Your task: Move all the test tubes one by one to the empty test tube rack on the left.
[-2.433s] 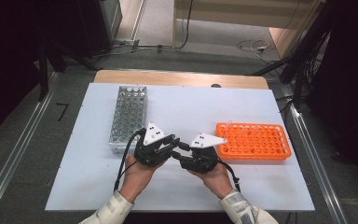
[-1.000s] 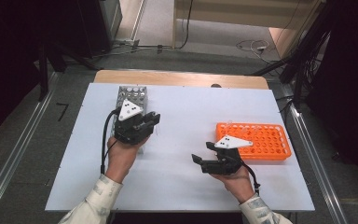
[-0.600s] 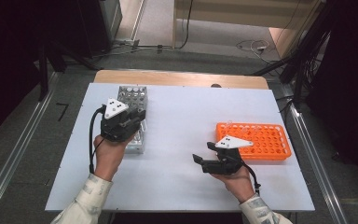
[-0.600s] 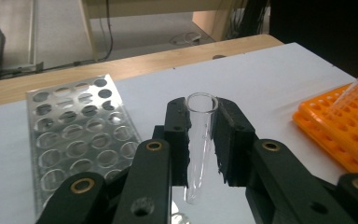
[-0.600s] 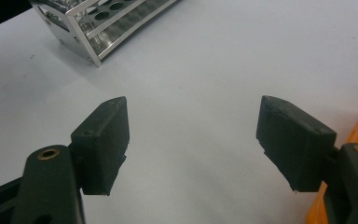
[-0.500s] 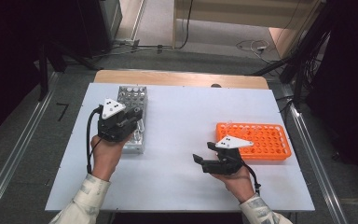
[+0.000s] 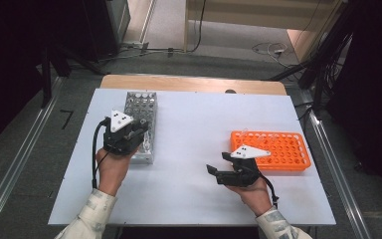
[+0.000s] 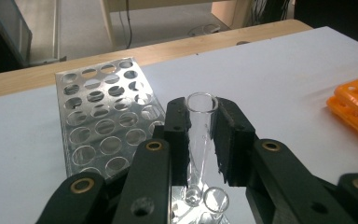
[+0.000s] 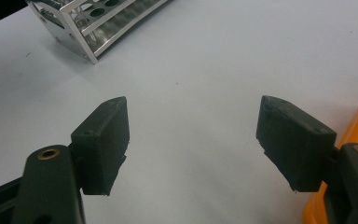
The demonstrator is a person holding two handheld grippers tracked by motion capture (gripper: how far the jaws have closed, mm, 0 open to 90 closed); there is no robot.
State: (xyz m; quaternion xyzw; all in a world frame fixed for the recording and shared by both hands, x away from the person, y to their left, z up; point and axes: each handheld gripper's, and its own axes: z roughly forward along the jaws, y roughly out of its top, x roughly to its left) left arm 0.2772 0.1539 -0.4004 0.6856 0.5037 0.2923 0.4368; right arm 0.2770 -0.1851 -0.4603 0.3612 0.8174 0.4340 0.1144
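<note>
Left gripper [image 8: 200, 140] has its black jaws clamped on a clear glass test tube [image 8: 199, 140], upright over the near end of the silver metal tube rack [image 8: 98, 116]. Right gripper [image 9: 193, 140] gapes wide, empty, over bare white tabletop [image 9: 205, 60] beside the orange plastic rack [image 7: 278, 147].

Tabletop [image 7: 189, 124]: white sheet surface before me, with a bare wooden strip [image 7: 194, 83] along its far edge. Lying on it: one metal rack [image 7: 142, 112] with round holes, on my left side, long axis running away from me; one orange rack [image 7: 278, 147], on my right side, lying crosswise. The two stand well apart.
</note>
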